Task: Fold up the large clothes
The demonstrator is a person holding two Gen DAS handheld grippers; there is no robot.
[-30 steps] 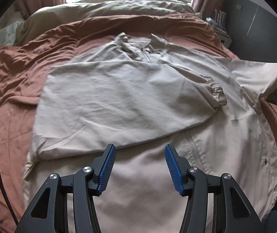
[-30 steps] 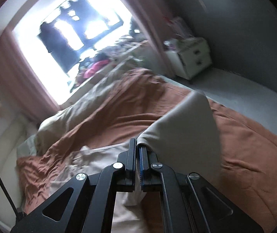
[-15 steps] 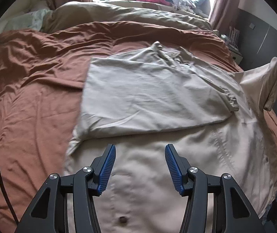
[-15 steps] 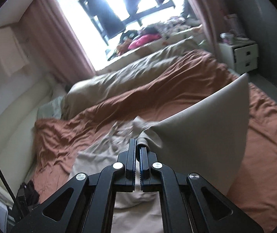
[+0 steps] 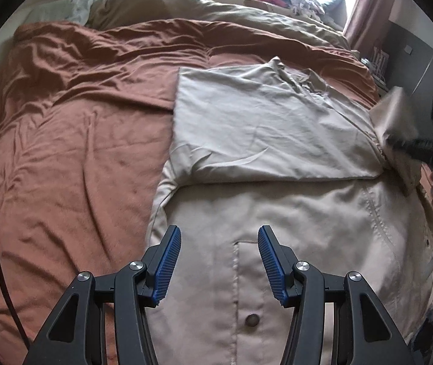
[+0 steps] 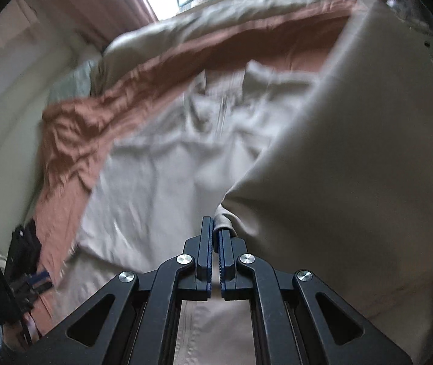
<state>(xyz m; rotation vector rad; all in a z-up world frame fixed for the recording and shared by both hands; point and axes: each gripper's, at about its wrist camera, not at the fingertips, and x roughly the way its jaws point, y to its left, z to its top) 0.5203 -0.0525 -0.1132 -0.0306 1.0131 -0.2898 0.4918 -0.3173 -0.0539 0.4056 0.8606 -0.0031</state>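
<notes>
jacket (image 5: 292, 213), beige, 1 only, spread flat on the rust duvet (image 5: 73, 140) of the bed, toward its right half.

left to right, my left-wrist view: bare duvet on the left; then the jacket body with 1 sleeve (image 5: 262, 130) already folded across the chest, lying flat. 1 button (image 5: 251, 320) and 1 pocket seam show low down near my left tongs (image 5: 219, 263). left tongs released, fingers wide apart, hovering over the lower front panel, gripping nothing. far right edge: the other sleeve (image 5: 398, 121) lifted off the bed, with my right tongs (image 5: 414, 146) a dark blur on it.

right-wrist view: blurred, in motion. right tongs (image 6: 216, 243) clenched on the cuff end of that second sleeve (image 6: 353, 167), which hangs up and to the right of the fingers, over the jacket body.

progress, my judgement: 1 of 2 sleeves folded in; the 2nd is mid-carry and not yet laid. left to do: lay it across, then fold the body lengthwise or bottom to top. roughly a third done.
</notes>
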